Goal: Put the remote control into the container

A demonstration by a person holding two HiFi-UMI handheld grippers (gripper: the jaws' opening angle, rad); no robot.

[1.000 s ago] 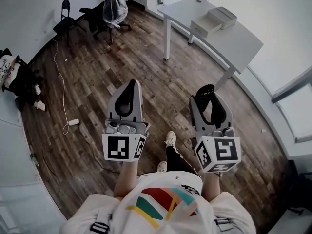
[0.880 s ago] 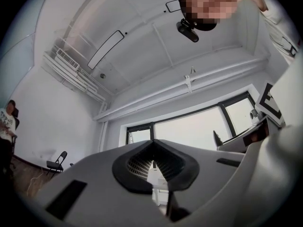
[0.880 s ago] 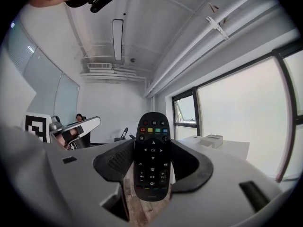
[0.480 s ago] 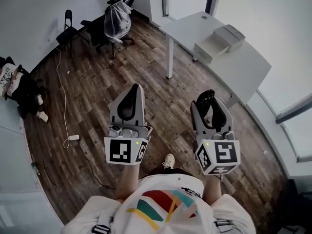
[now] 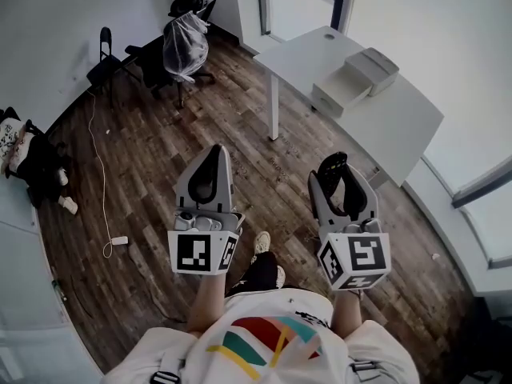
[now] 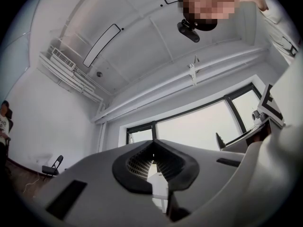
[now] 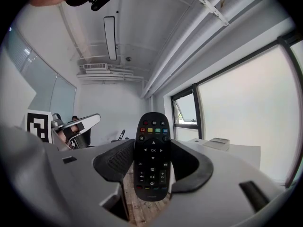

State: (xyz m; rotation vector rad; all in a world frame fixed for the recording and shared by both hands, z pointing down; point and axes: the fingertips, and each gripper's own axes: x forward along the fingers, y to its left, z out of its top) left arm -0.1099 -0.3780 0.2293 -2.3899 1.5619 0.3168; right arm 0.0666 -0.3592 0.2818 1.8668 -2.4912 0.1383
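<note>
A black remote control [image 7: 152,155] with coloured buttons stands upright between the jaws of my right gripper [image 7: 152,167], which is shut on it. In the head view the remote control [image 5: 333,169] pokes out past the tip of the right gripper [image 5: 339,184], held above the wooden floor. My left gripper [image 5: 210,164] is held level beside it, jaws shut with nothing in them. In the left gripper view the left gripper [image 6: 152,163] shows its black pads meeting. A white open container [image 5: 339,91] sits on the white table [image 5: 400,126] ahead, next to a closed white box [image 5: 371,66].
Dark office chairs, one under a plastic cover [image 5: 184,42], stand at the far wall. A bag [image 5: 22,146] and shoes lie at the left wall. A white cable [image 5: 102,178] with a plug trails over the floor. Windows run along the right.
The view has shifted: the table with the container now sits a little closer and lower in the head view. Both grippers keep their pose and the remote stays gripped.
</note>
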